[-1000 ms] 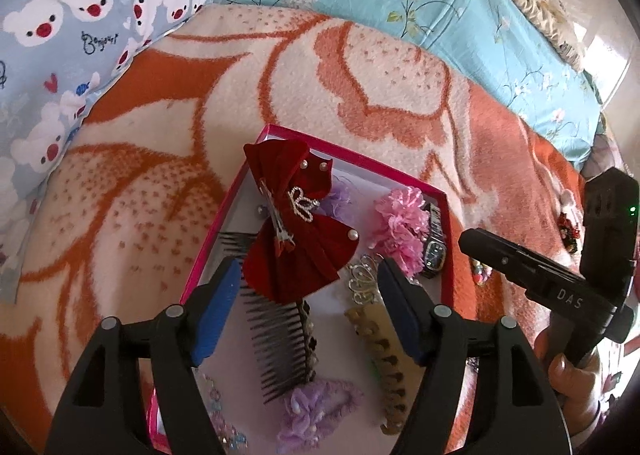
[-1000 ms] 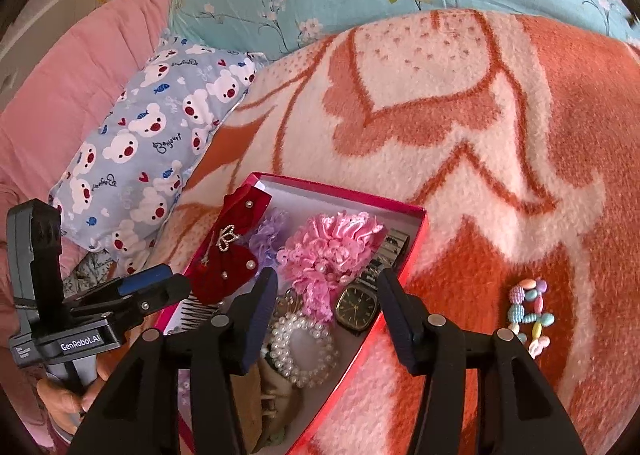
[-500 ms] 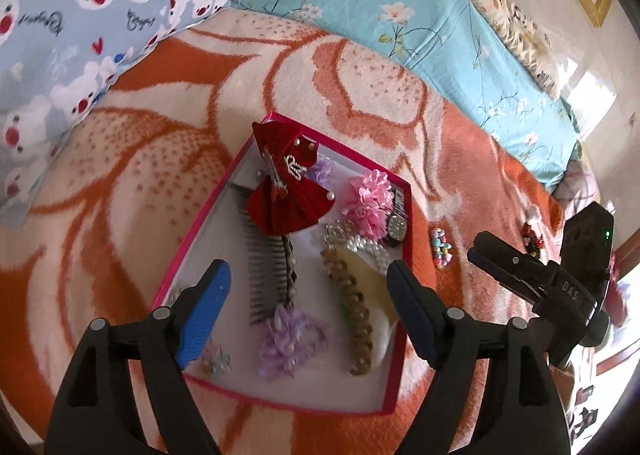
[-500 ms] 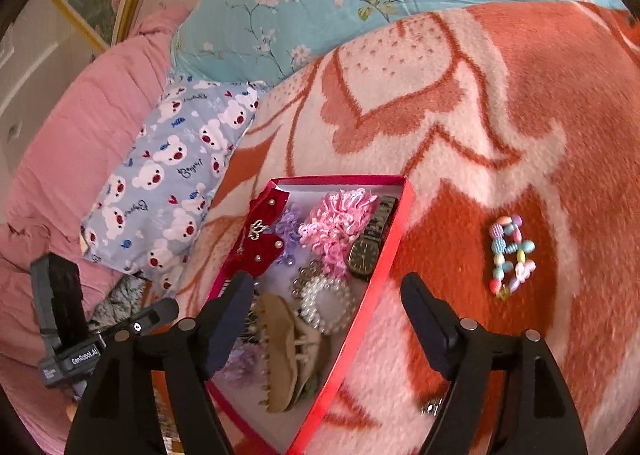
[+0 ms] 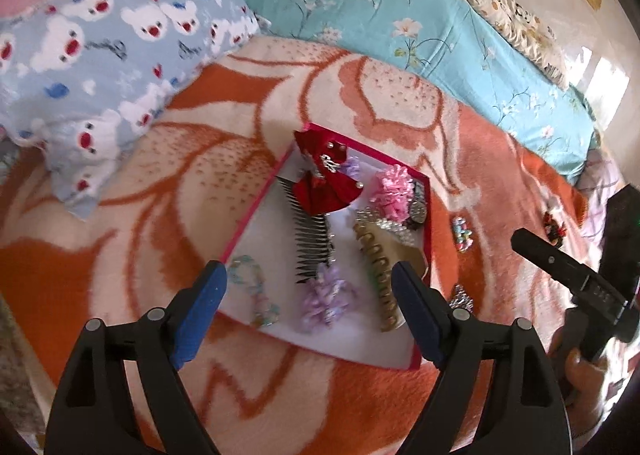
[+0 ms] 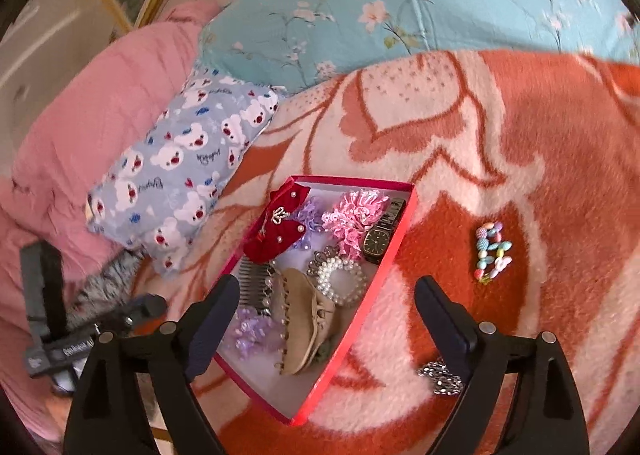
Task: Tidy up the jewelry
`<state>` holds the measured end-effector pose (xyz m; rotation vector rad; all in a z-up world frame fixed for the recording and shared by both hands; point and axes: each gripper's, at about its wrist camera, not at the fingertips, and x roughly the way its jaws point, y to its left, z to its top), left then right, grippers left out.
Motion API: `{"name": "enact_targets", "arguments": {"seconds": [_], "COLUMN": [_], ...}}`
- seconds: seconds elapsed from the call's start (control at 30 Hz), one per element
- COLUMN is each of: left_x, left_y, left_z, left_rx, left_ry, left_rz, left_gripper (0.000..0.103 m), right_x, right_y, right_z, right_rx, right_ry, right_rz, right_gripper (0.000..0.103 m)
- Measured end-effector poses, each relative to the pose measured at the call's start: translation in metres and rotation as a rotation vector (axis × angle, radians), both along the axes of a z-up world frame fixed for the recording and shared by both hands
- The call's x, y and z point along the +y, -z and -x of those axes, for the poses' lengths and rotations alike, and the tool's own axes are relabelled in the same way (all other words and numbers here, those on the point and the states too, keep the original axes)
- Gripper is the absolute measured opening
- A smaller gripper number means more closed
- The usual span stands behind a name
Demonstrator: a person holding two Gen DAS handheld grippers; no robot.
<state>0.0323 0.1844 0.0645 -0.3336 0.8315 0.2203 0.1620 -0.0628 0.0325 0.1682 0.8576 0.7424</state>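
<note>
A red-rimmed box (image 5: 428,215) (image 6: 394,251) lies on the orange and cream blanket. Inside it are a red velvet bow (image 5: 324,183) (image 6: 280,231), a black comb (image 5: 310,243), a pink flower clip (image 6: 352,215), a wristwatch (image 6: 378,241), a pearl ring (image 6: 340,279), a tan claw clip (image 6: 306,319) and a purple flower (image 5: 326,297). A pastel bead bracelet (image 6: 492,251) (image 5: 462,233) and a silver clip (image 6: 440,377) lie on the blanket outside the box. My left gripper (image 5: 308,307) and right gripper (image 6: 326,315) hover above the box, jaws opening, nothing between them.
A bear-print pillow (image 5: 100,55) lies left of the box, a turquoise floral pillow (image 5: 400,15) behind it and a pink quilt (image 6: 100,107) at far left. A small red ornament (image 5: 554,223) rests on the blanket at the right. A hand (image 5: 580,371) holds the right gripper.
Both grippers have drawn back and risen from the box, so the whole box is in view. Their jaws stand wider than before. The watch lies in the box.
</note>
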Motion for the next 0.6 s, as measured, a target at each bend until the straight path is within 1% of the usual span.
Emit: {"name": "enact_targets", "arguments": {"seconds": [0.1,0.13,0.2,0.23,0.27,0.33,0.43,0.5,0.6], "left_x": [0.001,0.0,-0.001,-0.003,-0.004,-0.005,-0.008,-0.01,-0.01], "left_y": [-0.008,-0.012,-0.016,-0.018,-0.02,-0.022,-0.021,-0.019,-0.011], "left_z": [0.012,0.018,0.025,0.03,0.032,0.037,0.041,0.041,0.036], "left_rx": [-0.012,-0.025,-0.035,-0.04,-0.042,-0.051,-0.03,-0.022,0.019], "left_ry": [-0.029,-0.048,-0.069,-0.075,-0.074,-0.071,-0.064,-0.057,-0.047], "left_rz": [-0.059,-0.098,-0.154,-0.191,-0.212,-0.253,-0.291,-0.292,-0.275], "left_gripper": [0.086,0.087,0.092,0.097,0.102,0.103,0.103,0.103,0.103], "right_x": [0.006,0.007,0.008,0.009,0.01,0.015,0.018,0.02,0.019], "right_y": [-0.008,-0.01,-0.017,-0.021,-0.024,-0.026,-0.022,-0.017,-0.011], "right_z": [0.015,0.019,0.03,0.038,0.044,0.053,0.058,0.059,0.057], "right_rx": [-0.062,-0.081,-0.142,-0.184,-0.225,-0.272,-0.273,-0.261,-0.228], "right_ry": [-0.031,-0.036,-0.051,-0.067,-0.085,-0.129,-0.175,-0.178,-0.17], "right_rz": [0.052,0.063,0.082,0.092,0.111,0.148,0.193,0.219,0.235], "right_gripper": [0.095,0.095,0.097,0.101,0.103,0.103,0.103,0.103,0.103]}}
